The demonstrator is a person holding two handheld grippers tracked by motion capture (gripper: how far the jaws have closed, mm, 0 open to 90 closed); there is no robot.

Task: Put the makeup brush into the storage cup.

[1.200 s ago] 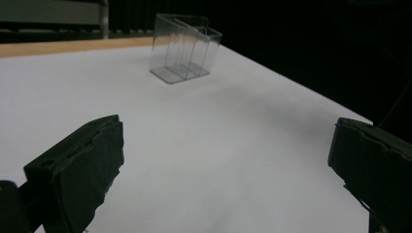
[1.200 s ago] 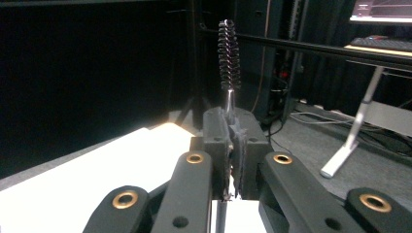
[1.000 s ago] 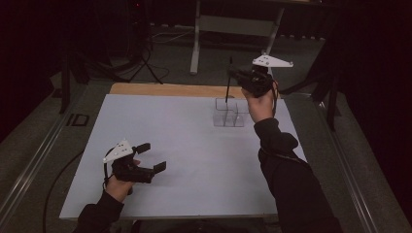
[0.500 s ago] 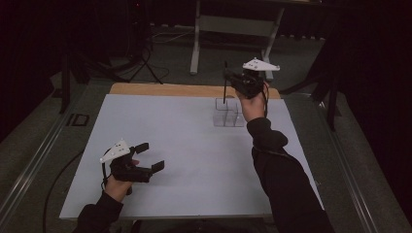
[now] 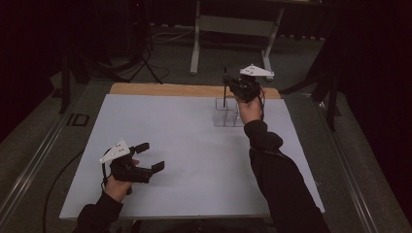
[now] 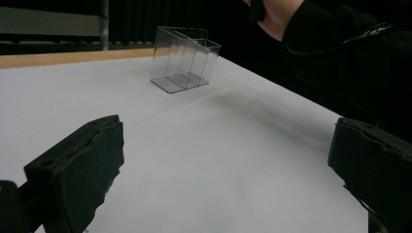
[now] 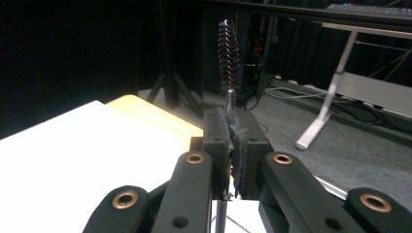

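A thin black bristle brush (image 5: pixel 224 87) is held upright, with my right gripper (image 5: pixel 231 88) shut on its wire stem, above a clear divided container (image 5: pixel 227 112) at the back of the table. In the right gripper view the bristled end (image 7: pixel 228 48) rises above the closed jaws of the right gripper (image 7: pixel 232 145). My left gripper (image 5: pixel 145 159) rests low near the table's front left, open with nothing in it. In the left gripper view the left gripper (image 6: pixel 228 170) faces the clear container (image 6: pixel 184 60), which stands well ahead of the wide-apart jaws.
A white table top (image 5: pixel 184 155) has a wooden strip (image 5: pixel 165 89) along its far edge. Beyond it stand a desk frame (image 5: pixel 197 48) and a tripod (image 5: pixel 145 63) on the dark floor. The person's dark sleeve (image 5: pixel 277 170) lies along the table's right side.
My right gripper has shifted a little left and lower with the brush, closer over the clear container. The left gripper has hardly moved.
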